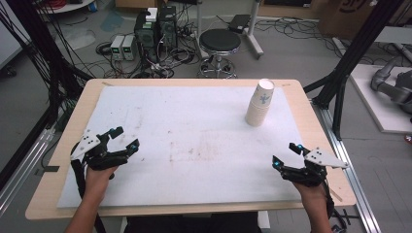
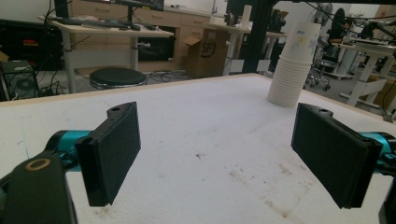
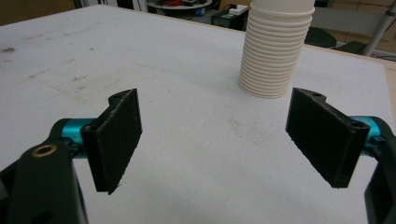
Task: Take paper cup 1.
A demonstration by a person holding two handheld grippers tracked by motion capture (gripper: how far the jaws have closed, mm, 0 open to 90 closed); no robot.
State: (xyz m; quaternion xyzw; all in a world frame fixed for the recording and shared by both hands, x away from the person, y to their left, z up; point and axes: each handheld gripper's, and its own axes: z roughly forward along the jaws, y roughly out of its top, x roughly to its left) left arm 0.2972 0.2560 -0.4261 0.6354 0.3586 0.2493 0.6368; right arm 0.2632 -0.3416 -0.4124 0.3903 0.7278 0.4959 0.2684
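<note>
I see both tongs spread wide and holding nothing: the left tongs near the table's left edge, the right tongs near its right edge. The cup stack stands upside down on the far right of the white mat, well apart from both.

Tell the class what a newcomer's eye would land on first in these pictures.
First, the tall stack of paper cups, upside down, alone on the far right of the white mat. Next, the two hand-held tools near the front edge: the left tool and the right tool, both open and holding nothing.
</note>
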